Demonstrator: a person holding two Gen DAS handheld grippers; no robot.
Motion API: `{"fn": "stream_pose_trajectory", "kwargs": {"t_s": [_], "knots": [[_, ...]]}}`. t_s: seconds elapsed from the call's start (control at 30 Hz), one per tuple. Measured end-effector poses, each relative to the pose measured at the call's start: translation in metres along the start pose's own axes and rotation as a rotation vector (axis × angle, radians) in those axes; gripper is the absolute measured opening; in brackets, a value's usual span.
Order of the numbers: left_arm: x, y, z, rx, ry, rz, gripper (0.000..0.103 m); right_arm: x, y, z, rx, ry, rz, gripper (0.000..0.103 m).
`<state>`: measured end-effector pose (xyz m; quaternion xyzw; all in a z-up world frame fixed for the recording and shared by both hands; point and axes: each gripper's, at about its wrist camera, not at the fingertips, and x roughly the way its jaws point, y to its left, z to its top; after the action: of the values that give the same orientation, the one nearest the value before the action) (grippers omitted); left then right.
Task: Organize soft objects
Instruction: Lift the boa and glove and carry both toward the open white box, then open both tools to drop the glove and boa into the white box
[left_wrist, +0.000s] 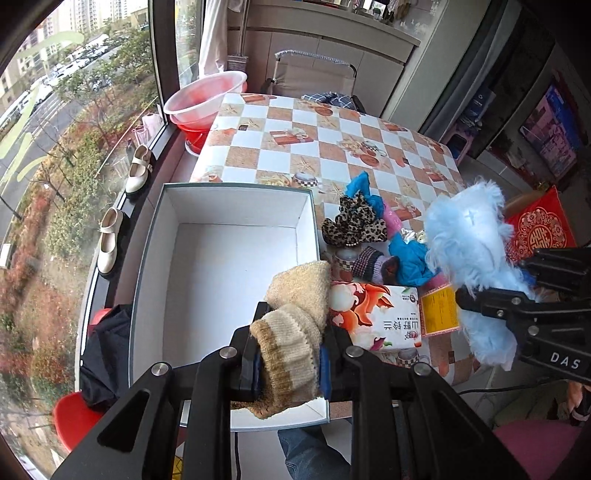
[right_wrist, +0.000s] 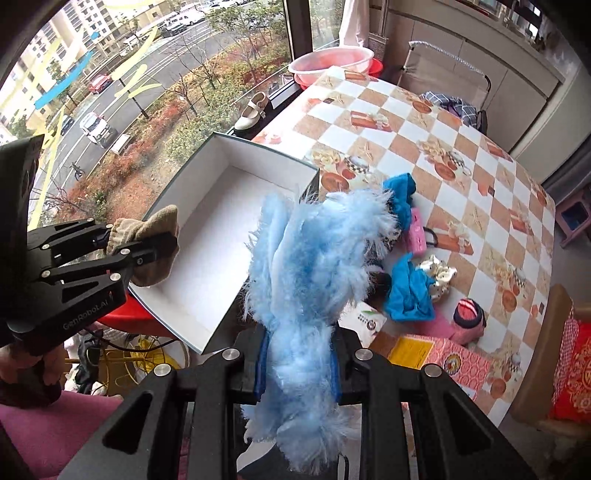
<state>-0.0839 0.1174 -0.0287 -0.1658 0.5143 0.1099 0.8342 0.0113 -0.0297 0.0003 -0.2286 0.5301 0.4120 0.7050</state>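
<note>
My left gripper is shut on a beige knitted sock, held over the near right corner of the white open box. From the right wrist view that left gripper hangs at the box's left rim with the sock in it. My right gripper is shut on a fluffy light-blue piece, above the box's right edge. The left wrist view shows the fluffy piece and the right gripper at the right. Nothing lies inside the box.
On the checkered table lie a leopard-print scrunchie, blue cloths, a pink-striped knit piece, a tissue pack and a pink box. Cream shoes stand on the window sill. A pink basin sits behind the table.
</note>
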Motion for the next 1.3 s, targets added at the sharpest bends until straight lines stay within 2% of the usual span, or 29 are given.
{"fn": "stream_pose_trajectory", "kwargs": {"t_s": [0.3,0.47,0.67,0.83,1.2,1.3], "knots": [[-0.017,0.012,0.007,-0.035,-0.075,0.026,0.025,-0.011,0.038,0.046,-0.124,-0.064,0.017,0.026],[-0.021,0.019,0.008,-0.075,-0.096,0.034,0.025,-0.011,0.046,0.045,-0.171,-0.066,0.017,0.026],[-0.027,0.027,0.005,-0.131,-0.136,0.047,0.025,-0.008,0.033,0.044,-0.125,-0.054,0.037,0.026],[-0.011,0.037,-0.005,-0.194,-0.072,0.073,0.025,0.010,0.036,0.041,-0.136,0.005,0.063,0.026],[0.027,0.048,-0.027,-0.239,0.094,0.156,0.025,0.070,0.064,0.056,-0.164,0.125,0.175,0.026],[0.033,0.056,-0.030,-0.259,0.116,0.154,0.025,0.081,0.070,0.060,-0.154,0.147,0.199,0.026]]}}
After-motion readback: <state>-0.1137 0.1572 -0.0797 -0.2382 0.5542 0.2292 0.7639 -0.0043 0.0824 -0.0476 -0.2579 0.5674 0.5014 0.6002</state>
